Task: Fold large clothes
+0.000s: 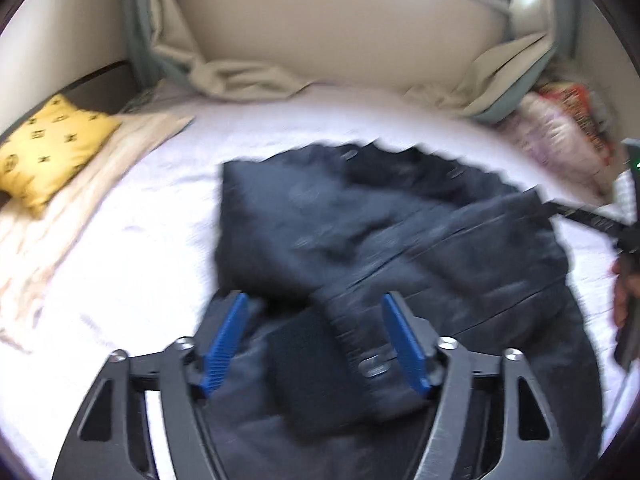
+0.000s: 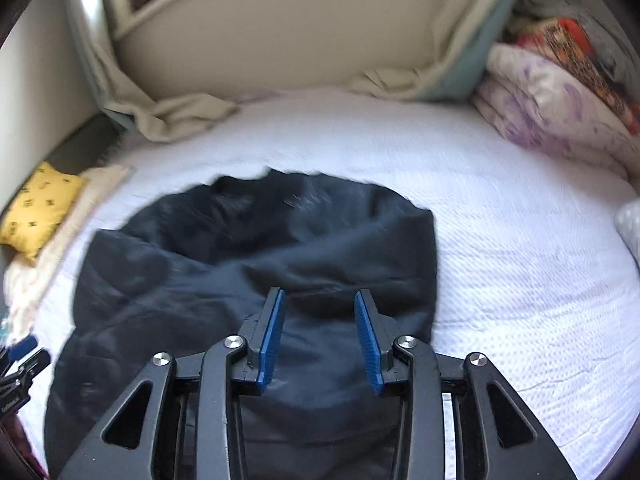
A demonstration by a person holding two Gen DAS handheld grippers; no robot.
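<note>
On the white textured bedsheet a dark jacket lay in a rumpled heap, partly folded over itself, with a sleeve or flap crossing its front in the left wrist view; the blur hid its finer details. The left gripper hung above the near part of the jacket with its blue pads spread wide and nothing pressed between them; cloth showed in the gap below, apart from the pads. The right gripper hovered over the jacket's near right part, its jaws standing partly apart; its blue pads gripped no cloth, so that claw too was released. At the right edge of the left wrist view a hand held the black body of the other gripper. A yellow patterned cushion sat at the far left of the bed on a cream blanket; pale curtains pooled on the mattress at the far side, under a window; a stack of folded bedding with purple print rested at the far right corner, with an orange and red item on top of it.
</note>
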